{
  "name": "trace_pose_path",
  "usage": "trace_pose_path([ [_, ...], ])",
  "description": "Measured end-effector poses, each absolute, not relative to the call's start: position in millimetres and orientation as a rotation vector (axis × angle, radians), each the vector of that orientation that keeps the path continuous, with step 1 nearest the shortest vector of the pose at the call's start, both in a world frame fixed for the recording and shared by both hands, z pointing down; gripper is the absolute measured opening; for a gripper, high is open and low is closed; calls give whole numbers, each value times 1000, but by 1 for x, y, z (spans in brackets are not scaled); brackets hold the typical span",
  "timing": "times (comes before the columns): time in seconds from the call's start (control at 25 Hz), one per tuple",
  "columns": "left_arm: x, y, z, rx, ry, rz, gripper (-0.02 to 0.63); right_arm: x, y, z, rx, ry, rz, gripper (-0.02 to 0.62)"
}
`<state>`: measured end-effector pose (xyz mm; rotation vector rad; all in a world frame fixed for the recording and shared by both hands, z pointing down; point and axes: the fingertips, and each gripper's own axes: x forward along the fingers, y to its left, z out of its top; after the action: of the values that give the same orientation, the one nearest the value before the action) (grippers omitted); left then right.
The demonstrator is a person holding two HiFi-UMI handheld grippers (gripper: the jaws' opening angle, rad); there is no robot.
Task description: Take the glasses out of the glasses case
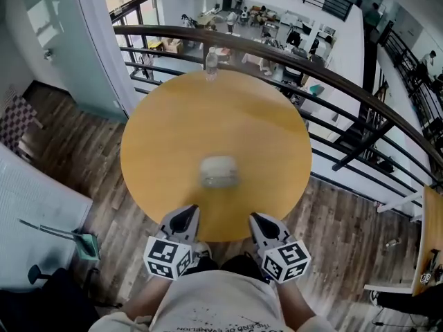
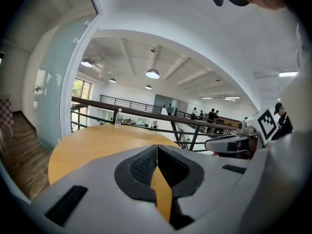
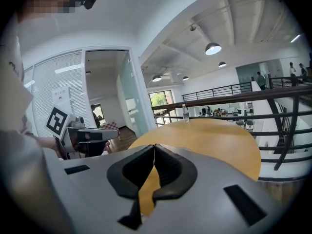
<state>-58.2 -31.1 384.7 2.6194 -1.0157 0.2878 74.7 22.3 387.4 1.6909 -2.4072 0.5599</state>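
A pale grey glasses case [image 1: 219, 171] lies near the middle of the round wooden table [image 1: 159, 137]; no glasses show. My left gripper [image 1: 184, 216] and right gripper [image 1: 262, 223] hover side by side at the table's near edge, a short way in front of the case and apart from it. Both are shut with nothing between the jaws. In the left gripper view the jaws [image 2: 157, 149] meet at their tips, and so do they in the right gripper view [image 3: 154, 148]. The jaws hide the case in both gripper views.
A clear water bottle [image 1: 211, 64] stands at the table's far edge, also seen as the bottle [image 2: 117, 118] and the bottle [image 3: 185, 113]. A dark railing [image 1: 291, 57] curves behind the table, with an open floor below. A glass wall [image 1: 76, 40] stands at the left.
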Motion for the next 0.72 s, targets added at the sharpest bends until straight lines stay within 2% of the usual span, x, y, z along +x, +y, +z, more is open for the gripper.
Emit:
trace_pose_path([
  [0.72, -28, -73, 394, 2523, -1074, 265, 26, 86, -45, 403, 1362, -2458, 506, 26],
])
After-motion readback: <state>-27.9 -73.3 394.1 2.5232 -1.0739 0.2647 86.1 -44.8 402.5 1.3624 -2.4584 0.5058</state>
